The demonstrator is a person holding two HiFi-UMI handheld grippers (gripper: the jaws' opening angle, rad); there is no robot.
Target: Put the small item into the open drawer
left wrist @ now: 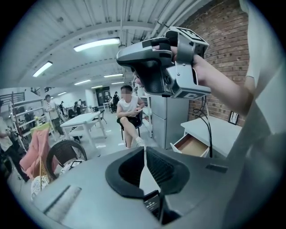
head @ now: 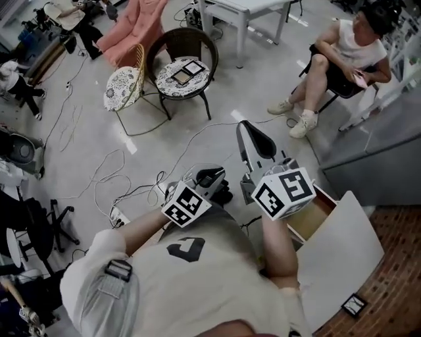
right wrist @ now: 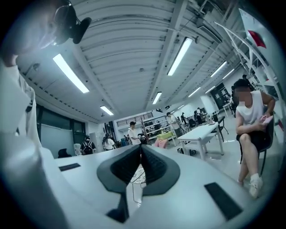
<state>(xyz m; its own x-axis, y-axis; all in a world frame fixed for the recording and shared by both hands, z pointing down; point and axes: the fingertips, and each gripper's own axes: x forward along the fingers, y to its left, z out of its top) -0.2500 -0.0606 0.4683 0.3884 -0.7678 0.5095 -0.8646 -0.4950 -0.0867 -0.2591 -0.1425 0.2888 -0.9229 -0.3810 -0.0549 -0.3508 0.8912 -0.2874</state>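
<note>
The open drawer [head: 308, 220] juts from the tabletop [head: 352, 247] at the right, a frame [head: 354, 305] on the wall [head: 398, 263] behind it, a cabinet [head: 375, 151] beside it, a seated person [head: 342, 56] beyond the cabinet, and two chairs [head: 181, 66] side by side before a table [head: 247, 10] farther left.

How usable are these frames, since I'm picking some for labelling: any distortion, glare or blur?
Head view: sharp, evenly lit, only mild wide-angle bowing. Left gripper view: strong fisheye with dark corners, ceiling lamp glaring, the small black item in the left tool soft. Right gripper view: same fisheye, strip lights blown out.
</note>
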